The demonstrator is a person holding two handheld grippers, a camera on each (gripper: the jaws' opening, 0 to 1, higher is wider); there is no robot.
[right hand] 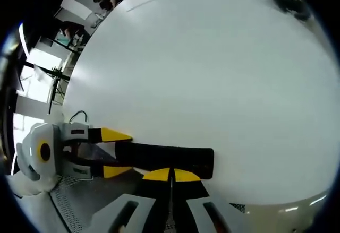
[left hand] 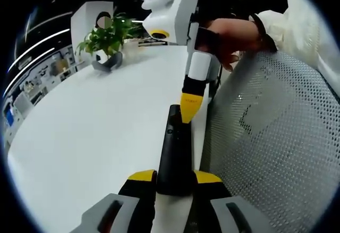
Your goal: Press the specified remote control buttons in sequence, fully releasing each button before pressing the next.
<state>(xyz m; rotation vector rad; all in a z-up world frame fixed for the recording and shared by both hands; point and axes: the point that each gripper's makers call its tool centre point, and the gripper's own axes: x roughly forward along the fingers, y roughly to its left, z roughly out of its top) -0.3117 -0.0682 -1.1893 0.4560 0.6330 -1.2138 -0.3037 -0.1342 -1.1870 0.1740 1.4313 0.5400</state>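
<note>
1. Where the white table (left hand: 95,132) runs along its right-hand edge in the left gripper view, a black remote control (left hand: 174,153) lies lengthwise, just beside that edge.
2. The left gripper (left hand: 175,178) has its yellow-tipped jaws closed onto the near end of the remote, one jaw on each long side.
3. The right gripper (left hand: 189,108) reaches in from the far side in the same view, a person's hand (left hand: 228,36) around its white body; its yellow tip touches the remote's far end.
4. In the right gripper view, the right gripper (right hand: 171,175) has its jaws drawn together, tips meeting with only a thin line between them, resting against the remote's (right hand: 164,158) long side and holding nothing.
5. The left gripper (right hand: 118,153) shows there too, clamping the remote's end near the table's (right hand: 212,68) edge.
6. A potted plant (left hand: 106,42) stands at the table's far end.
7. A white mesh chair back (left hand: 276,137) stands just beyond the table's right-hand edge.
</note>
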